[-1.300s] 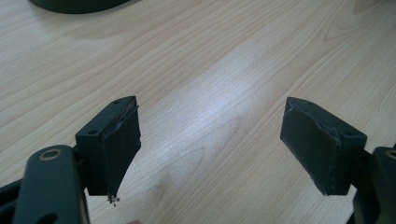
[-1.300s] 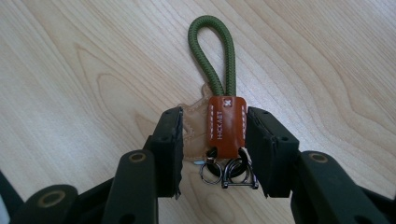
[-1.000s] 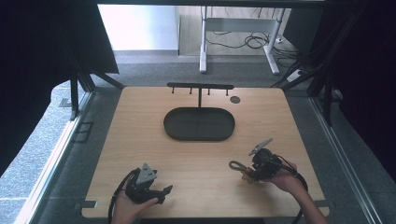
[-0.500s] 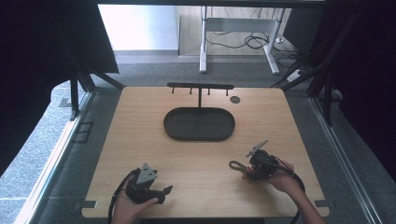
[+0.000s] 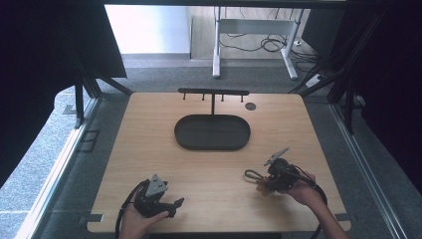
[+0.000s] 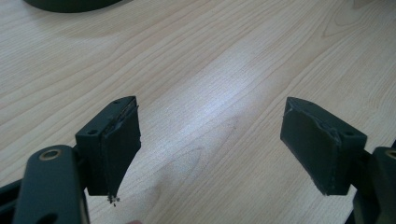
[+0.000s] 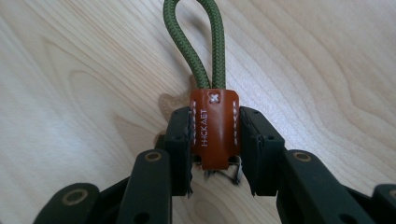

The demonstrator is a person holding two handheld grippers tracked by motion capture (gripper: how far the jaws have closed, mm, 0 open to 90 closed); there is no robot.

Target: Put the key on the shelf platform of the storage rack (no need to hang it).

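Right tongs (image 7: 215, 154) pinching leather tab (image 7: 214, 128) of key strap, green cord loop (image 7: 194, 42) free ahead – near bench (image 5: 149, 129) right front corner. Left tongs (image 6: 210, 144) spread, empty, at left front. Likely next: hang loop on hook rack (image 5: 214, 92) at back edge – keep tab square, loop open.

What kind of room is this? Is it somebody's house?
Probably not a house; it looks like a lab or workshop set up for recording. A bare wooden table stands between black curtains, and cables lie loose on the floor behind.
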